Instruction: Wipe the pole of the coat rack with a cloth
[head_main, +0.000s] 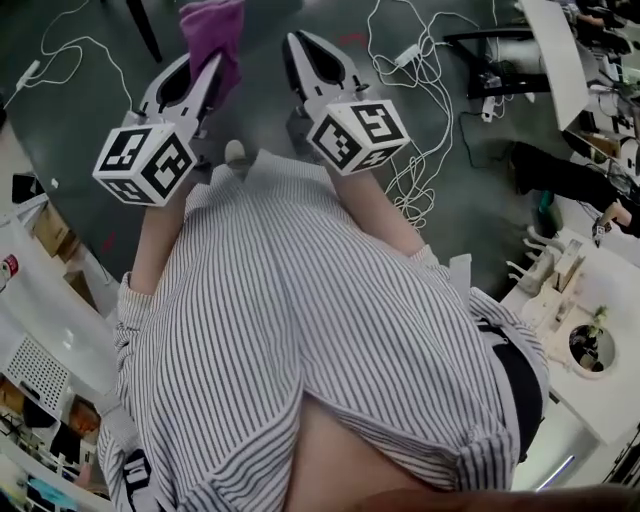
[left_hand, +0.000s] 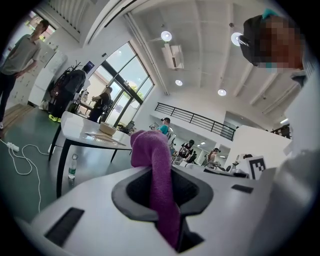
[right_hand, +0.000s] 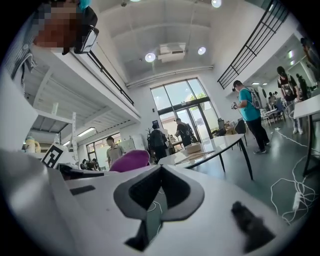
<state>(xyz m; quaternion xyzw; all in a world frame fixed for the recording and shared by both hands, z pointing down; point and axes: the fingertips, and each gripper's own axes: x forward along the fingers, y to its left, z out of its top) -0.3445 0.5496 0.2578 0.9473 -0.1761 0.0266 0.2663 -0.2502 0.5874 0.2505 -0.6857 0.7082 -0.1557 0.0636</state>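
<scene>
In the head view both grippers are held out over the dark floor, in front of my striped shirt. My left gripper is shut on a purple cloth, which bunches up above its tips. The left gripper view shows that cloth pinched between the jaws of the left gripper and hanging down through them. My right gripper has its jaws together with nothing between them, as the right gripper view confirms; the cloth peeks in at its left. I cannot make out a coat rack in any view.
White cables trail over the floor ahead and to the right. A white table on black legs stands to the left, a bottle under it. Several people stand about the hall. A white desk with small items is at my right.
</scene>
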